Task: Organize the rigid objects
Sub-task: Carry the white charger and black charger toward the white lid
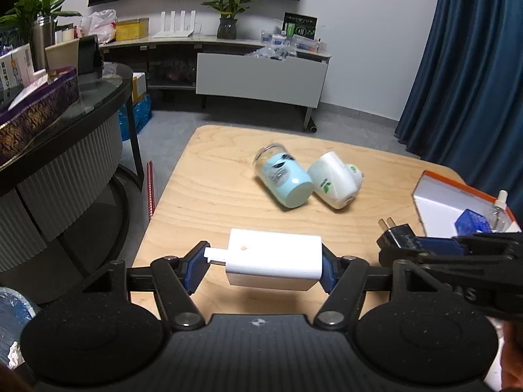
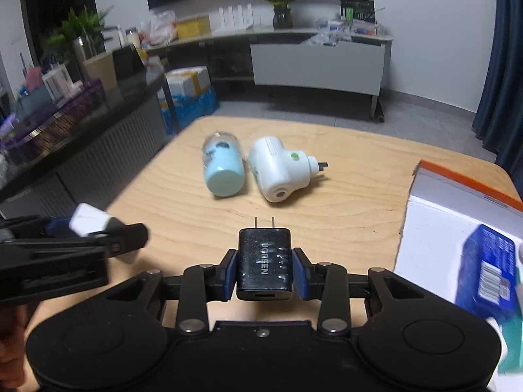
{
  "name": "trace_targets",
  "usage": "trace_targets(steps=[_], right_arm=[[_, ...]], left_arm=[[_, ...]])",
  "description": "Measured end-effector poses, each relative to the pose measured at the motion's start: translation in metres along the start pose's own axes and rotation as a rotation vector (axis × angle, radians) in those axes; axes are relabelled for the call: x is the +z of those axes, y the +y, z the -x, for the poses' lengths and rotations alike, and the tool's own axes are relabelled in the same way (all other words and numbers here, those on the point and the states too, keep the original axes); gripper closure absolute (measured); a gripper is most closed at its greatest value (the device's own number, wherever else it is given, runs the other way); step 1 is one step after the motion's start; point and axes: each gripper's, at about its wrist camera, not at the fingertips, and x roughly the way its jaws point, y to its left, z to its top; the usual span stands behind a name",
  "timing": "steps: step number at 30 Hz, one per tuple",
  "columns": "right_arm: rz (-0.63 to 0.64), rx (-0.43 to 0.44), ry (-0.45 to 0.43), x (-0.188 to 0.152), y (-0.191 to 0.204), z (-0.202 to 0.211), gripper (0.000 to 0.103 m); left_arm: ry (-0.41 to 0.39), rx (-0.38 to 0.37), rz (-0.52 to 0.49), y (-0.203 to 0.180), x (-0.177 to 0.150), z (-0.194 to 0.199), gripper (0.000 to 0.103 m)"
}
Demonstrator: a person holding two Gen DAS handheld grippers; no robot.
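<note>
My left gripper (image 1: 263, 261) is shut on a white charger block (image 1: 273, 258), held sideways just above the wooden table (image 1: 202, 196). My right gripper (image 2: 264, 271) is shut on a black charger (image 2: 264, 264), prongs pointing forward; it also shows in the left wrist view (image 1: 397, 233). The white charger shows at the left of the right wrist view (image 2: 90, 223). A light blue jar (image 1: 284, 176) lies on its side mid-table, touching a white plug-in device (image 1: 335, 179) to its right. An open orange-edged white box (image 2: 457, 228) at the right holds a blue packet (image 2: 490, 271).
A small clear bottle (image 1: 498, 212) stands in the box. A dark round counter (image 1: 65, 137) with a purple box (image 1: 36, 111) stands to the left. A grey TV cabinet (image 1: 261, 78) lines the far wall. Blue curtains (image 1: 474, 65) hang at the right.
</note>
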Motion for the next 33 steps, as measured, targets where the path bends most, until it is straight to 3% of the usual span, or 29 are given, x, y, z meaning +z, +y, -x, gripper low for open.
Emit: trace_targets(steps=[12,33], right_arm=[[-0.034,-0.045,-0.05,-0.026,0.013,0.07,0.059],[-0.053,-0.082,-0.114,-0.06,0.016,0.135,0.06]], left_arm=[[-0.016,0.002,-0.014,-0.02,-0.009,0.038,0.036],[-0.036,-0.033,-0.037,-0.044,-0.03,0.082,0.036]])
